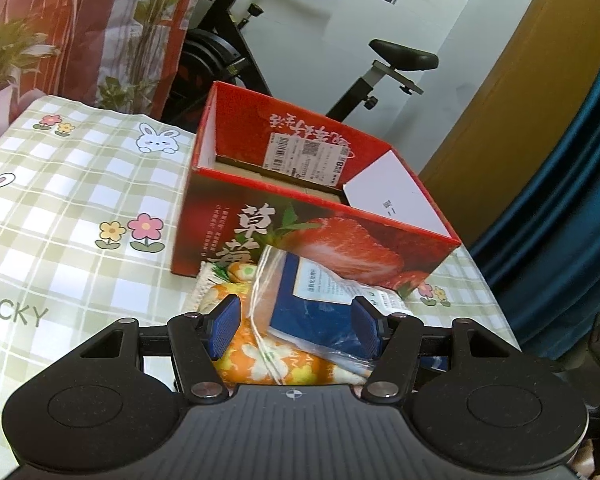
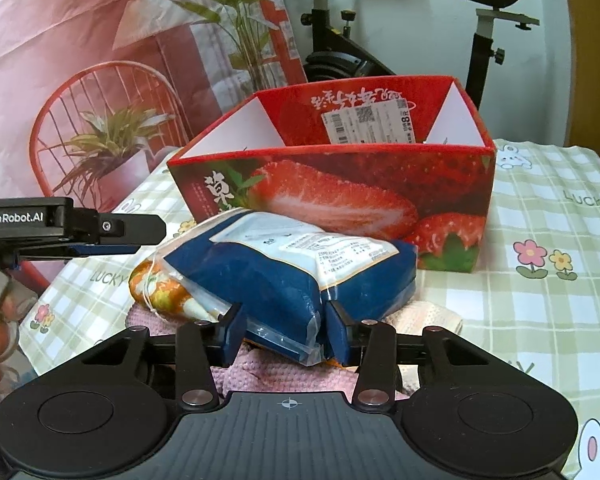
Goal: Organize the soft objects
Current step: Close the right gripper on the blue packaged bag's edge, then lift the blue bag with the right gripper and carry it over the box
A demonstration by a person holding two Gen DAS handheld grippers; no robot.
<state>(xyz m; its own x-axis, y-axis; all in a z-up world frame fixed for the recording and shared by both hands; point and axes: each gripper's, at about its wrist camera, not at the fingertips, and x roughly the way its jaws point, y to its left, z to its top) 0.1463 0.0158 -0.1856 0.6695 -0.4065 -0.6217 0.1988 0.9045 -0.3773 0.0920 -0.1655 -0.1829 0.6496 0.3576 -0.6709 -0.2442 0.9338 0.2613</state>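
**Two grippers at a soft pile before one box**

Left wrist view: the left gripper [image 1: 296, 330] is spread, its blue pads straddling without pressing a clear plastic bag of folded blue cloth [image 1: 320, 312] atop an orange flowered cloth [image 1: 252, 364], before one open red strawberry-printed cardboard box [image 1: 320, 216].

Right wrist view: the right gripper [image 2: 286, 334] is clenched on the bag's corner. Lift gently, so the bag doesn't slip. One pink knit cloth [image 2: 284, 376] lies beneath.

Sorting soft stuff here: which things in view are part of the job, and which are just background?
Job:
blue packet in clear bag
orange floral cloth
pink towel
cream cloth
strawberry box
right gripper, closed on the packet's bag edge
left gripper, open

Background:
exercise bike
checked tablecloth
blue curtain
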